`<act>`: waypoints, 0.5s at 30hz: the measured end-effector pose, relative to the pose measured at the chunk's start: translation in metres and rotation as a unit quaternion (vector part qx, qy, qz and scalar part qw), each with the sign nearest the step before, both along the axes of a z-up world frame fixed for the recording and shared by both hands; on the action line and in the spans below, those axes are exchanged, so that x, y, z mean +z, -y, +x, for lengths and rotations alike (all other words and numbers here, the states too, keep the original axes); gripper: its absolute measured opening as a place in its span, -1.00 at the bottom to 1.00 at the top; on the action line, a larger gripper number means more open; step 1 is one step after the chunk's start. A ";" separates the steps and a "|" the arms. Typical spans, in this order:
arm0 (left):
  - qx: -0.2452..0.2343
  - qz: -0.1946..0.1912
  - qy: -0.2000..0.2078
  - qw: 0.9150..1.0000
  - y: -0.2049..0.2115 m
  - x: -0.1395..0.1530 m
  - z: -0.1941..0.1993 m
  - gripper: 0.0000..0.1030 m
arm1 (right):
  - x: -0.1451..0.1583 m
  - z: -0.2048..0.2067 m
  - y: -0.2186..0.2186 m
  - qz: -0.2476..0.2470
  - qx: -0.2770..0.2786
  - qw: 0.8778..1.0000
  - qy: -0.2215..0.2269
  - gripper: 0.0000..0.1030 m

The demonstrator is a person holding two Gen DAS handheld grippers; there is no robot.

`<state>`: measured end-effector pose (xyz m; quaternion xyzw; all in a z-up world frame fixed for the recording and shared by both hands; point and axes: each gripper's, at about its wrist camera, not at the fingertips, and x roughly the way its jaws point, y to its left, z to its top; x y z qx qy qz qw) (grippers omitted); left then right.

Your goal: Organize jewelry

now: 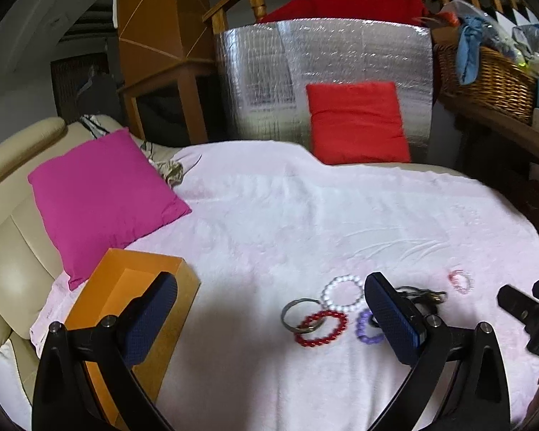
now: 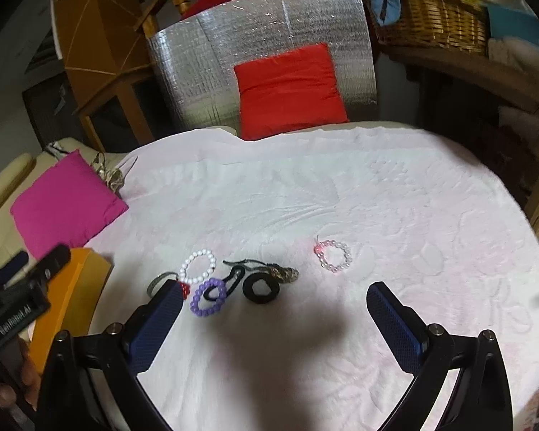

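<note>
Left wrist view first: our left hand-held gripper (image 1: pixel 269 318) hangs with its fingers spread wide and nothing between them, above a pale pink blanket (image 1: pixel 305 215). At the lower left of the frame sits an open orange box (image 1: pixel 133 287), its long axis running from lower left toward upper right. Between the fingers, low in the frame, we see a red bead bracelet (image 1: pixel 321 328) overlapping a grey metal ring (image 1: pixel 300 314), with a white bead bracelet (image 1: pixel 343 292) just above them. A purple bead bracelet (image 1: pixel 366 328) is partly hidden by the right finger.

From the right wrist view, our right hand-held gripper (image 2: pixel 273 309) is likewise spread and empty. A black hair tie (image 2: pixel 260 289) lies flat near the frame's centre, beside a dark cord with a patterned piece (image 2: pixel 285 273), its length running left to right. A pink bead bracelet (image 2: pixel 334 255) lies well apart, to the right.
</note>
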<state>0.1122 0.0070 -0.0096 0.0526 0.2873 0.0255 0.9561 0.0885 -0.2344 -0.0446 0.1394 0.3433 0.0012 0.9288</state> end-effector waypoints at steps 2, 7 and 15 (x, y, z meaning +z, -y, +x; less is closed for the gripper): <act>0.004 -0.005 -0.002 1.000 -0.005 -0.005 0.007 1.00 | -0.007 0.011 0.000 0.007 -0.001 1.000 -0.002 1.00; 0.009 -0.012 -0.003 1.000 -0.012 -0.014 0.023 1.00 | -0.019 0.026 -0.002 0.012 0.001 1.000 -0.010 1.00; 0.009 -0.021 -0.017 1.000 -0.014 -0.029 0.038 1.00 | -0.038 0.042 -0.004 0.034 0.013 0.999 -0.030 1.00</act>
